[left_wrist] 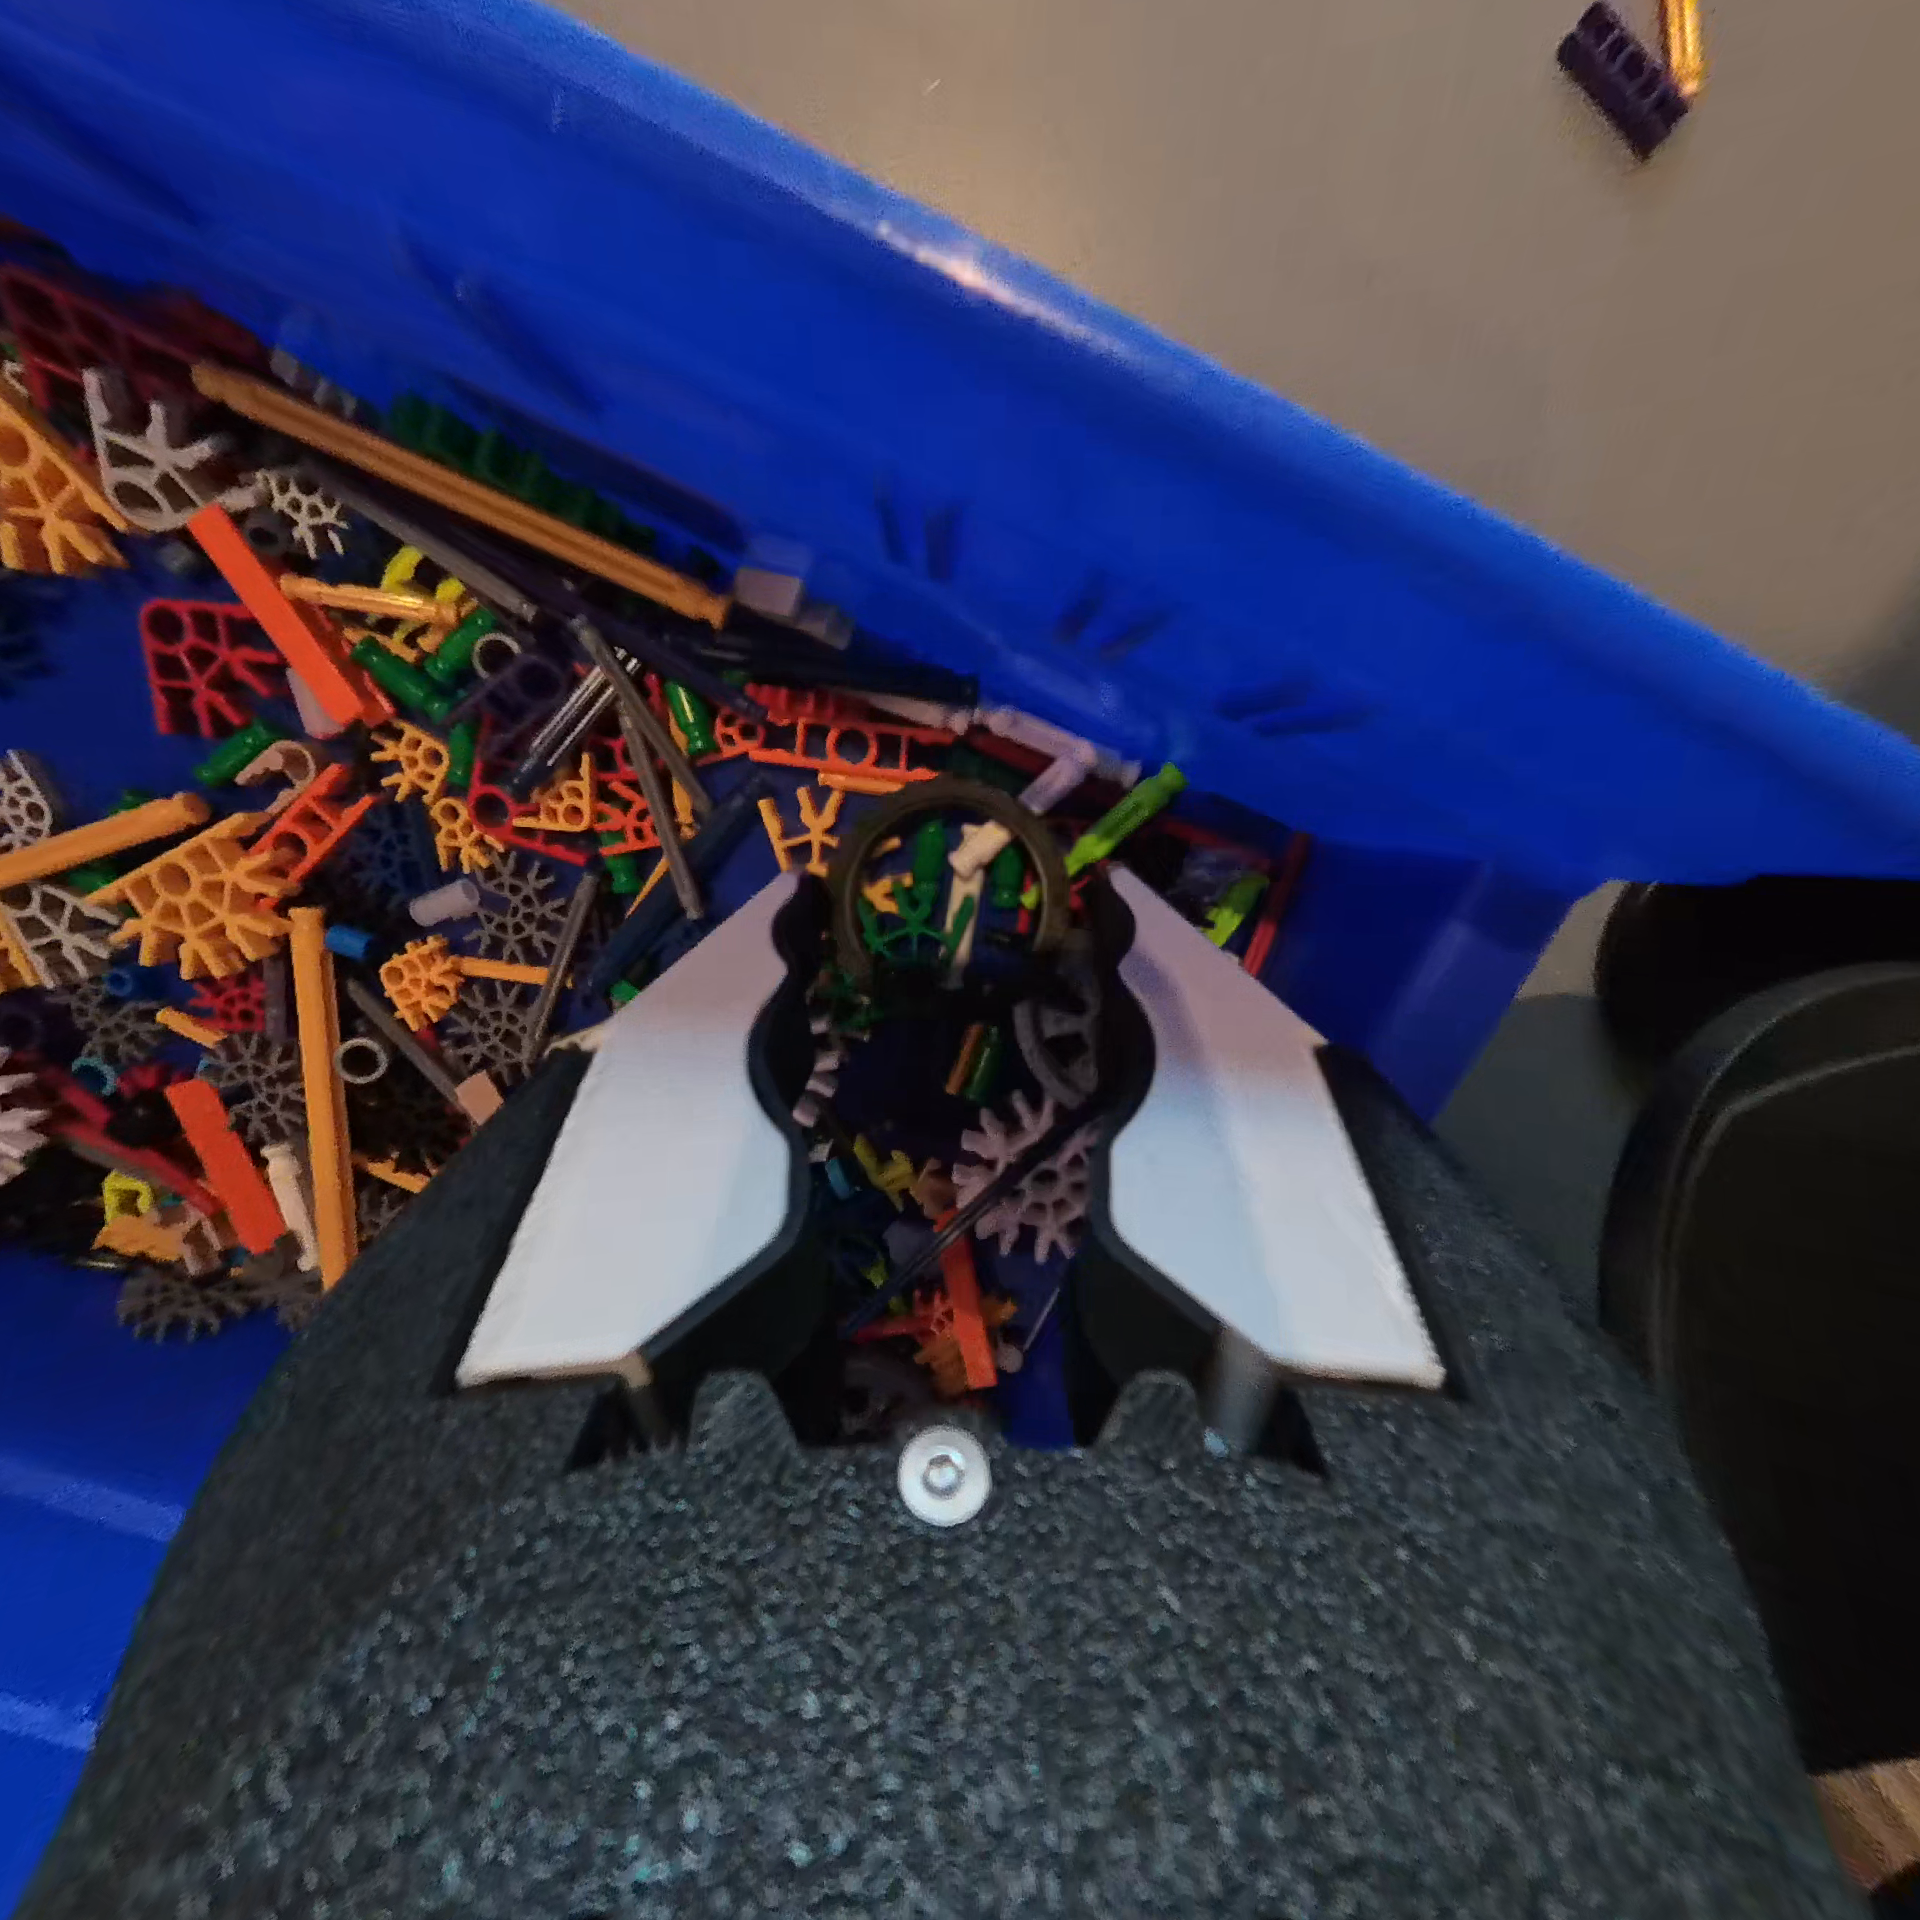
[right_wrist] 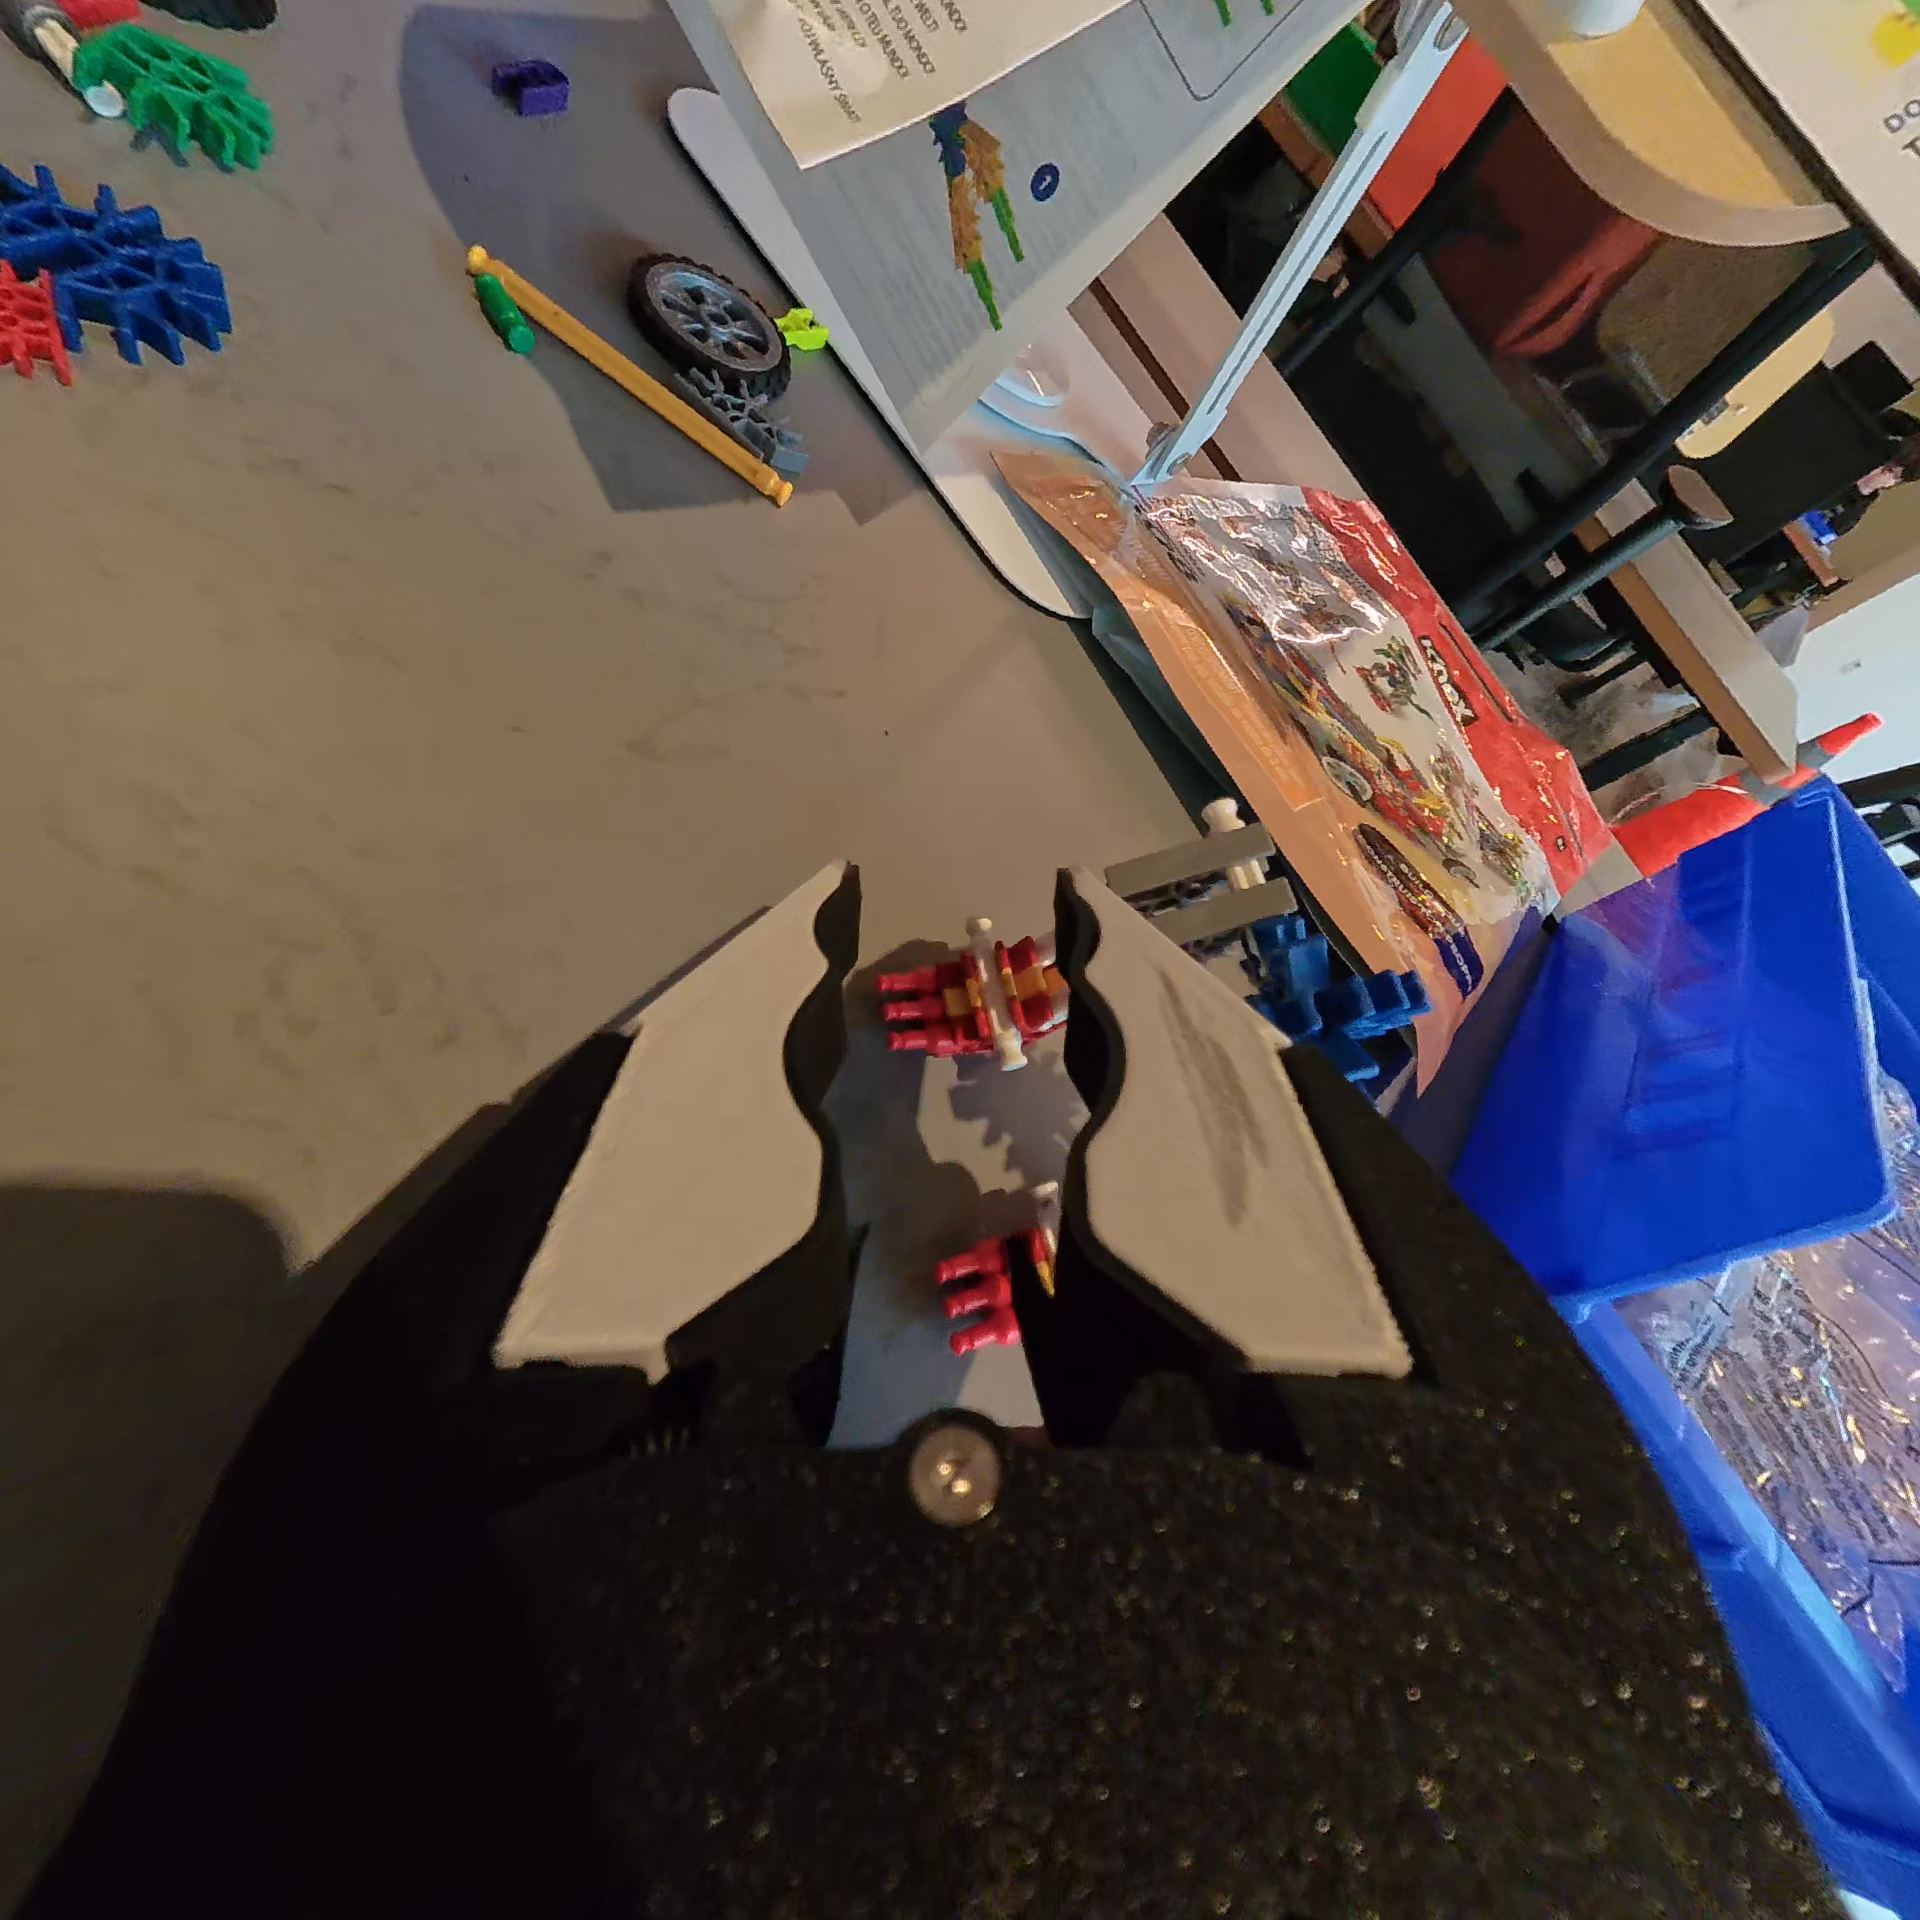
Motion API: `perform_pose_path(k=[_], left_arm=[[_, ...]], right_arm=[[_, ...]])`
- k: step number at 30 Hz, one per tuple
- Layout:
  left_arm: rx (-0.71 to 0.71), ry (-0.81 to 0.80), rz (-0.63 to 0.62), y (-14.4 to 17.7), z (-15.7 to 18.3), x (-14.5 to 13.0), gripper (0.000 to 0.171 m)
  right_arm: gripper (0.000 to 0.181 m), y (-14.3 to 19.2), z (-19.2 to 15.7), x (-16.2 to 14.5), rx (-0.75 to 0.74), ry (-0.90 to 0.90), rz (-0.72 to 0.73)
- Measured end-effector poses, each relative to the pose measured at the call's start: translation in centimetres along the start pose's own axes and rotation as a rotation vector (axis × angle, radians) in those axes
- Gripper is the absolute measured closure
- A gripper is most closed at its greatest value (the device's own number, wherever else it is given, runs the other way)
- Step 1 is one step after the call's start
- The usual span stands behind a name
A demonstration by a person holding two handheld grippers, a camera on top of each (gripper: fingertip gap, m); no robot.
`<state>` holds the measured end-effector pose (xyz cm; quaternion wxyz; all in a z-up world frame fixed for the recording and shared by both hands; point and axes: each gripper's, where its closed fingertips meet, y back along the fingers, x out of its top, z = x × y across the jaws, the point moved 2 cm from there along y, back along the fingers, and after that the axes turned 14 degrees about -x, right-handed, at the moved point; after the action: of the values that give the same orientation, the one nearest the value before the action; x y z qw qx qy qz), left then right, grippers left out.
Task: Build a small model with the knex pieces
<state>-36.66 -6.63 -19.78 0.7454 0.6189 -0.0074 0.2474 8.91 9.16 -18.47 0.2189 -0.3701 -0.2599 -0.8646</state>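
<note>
My left gripper (left_wrist: 954, 883) hangs over a blue bin (left_wrist: 1039, 436) filled with a heap of mixed plastic construction pieces (left_wrist: 343, 831): rods, snowflake connectors and gears. A thin dark ring (left_wrist: 940, 805) sits between its fingertips and touches both, so the jaws look shut on it. My right gripper (right_wrist: 956, 883) is open and empty just above the grey table (right_wrist: 364, 727). Two small red assemblies lie on the table between its fingers: one crossed by a white rod (right_wrist: 977, 997) near the tips, the other (right_wrist: 982, 1294) nearer the palm beside the right finger.
On the table lie a yellow rod (right_wrist: 634, 379) with a green connector, a wheel (right_wrist: 707, 317), blue connectors (right_wrist: 114, 270), a green connector (right_wrist: 177, 94) and a purple block (right_wrist: 530, 83). An instruction sheet (right_wrist: 935, 208), a plastic bag (right_wrist: 1351, 675) and a blue bin (right_wrist: 1683, 1060) stand to the right. A purple piece (left_wrist: 1626, 88) lies beyond the left bin. One gripper's finger ends stand about 45 cm off the other's. The purple piece (left_wrist: 1626, 88) is closer to my left gripper, around 15 cm from its tips; the right tips are 35 cm off.
</note>
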Motion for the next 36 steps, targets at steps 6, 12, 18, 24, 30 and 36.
perform_pose_path(k=[6,12,18,24,30,36], left_arm=[[0.113,0.035,-0.007,1.0,-2.4,-1.0,0.125],[0.386,0.140,0.064,4.3,-7.6,-1.1,0.126],[0.350,0.087,0.084,5.5,-6.4,-0.2,0.126],[0.247,0.017,0.101,4.7,-4.0,1.0,0.126],[0.289,0.032,0.127,5.3,-5.1,1.4,0.127],[0.295,0.029,0.158,5.5,-7.2,2.1,0.128]], right_arm=[[0.144,-0.3,0.1,-0.3,-0.012,0.010,-0.021],[0.144,-0.4,0.2,-0.5,-0.022,0.009,-0.036],[0.144,-0.6,0.4,-0.6,-0.026,0.002,-0.047],[0.144,-0.7,0.4,-0.8,-0.029,0.008,-0.059],[0.143,-0.9,0.3,-1.0,-0.026,0.019,-0.078],[0.144,-1.0,0.4,-1.2,-0.035,0.017,-0.096]])
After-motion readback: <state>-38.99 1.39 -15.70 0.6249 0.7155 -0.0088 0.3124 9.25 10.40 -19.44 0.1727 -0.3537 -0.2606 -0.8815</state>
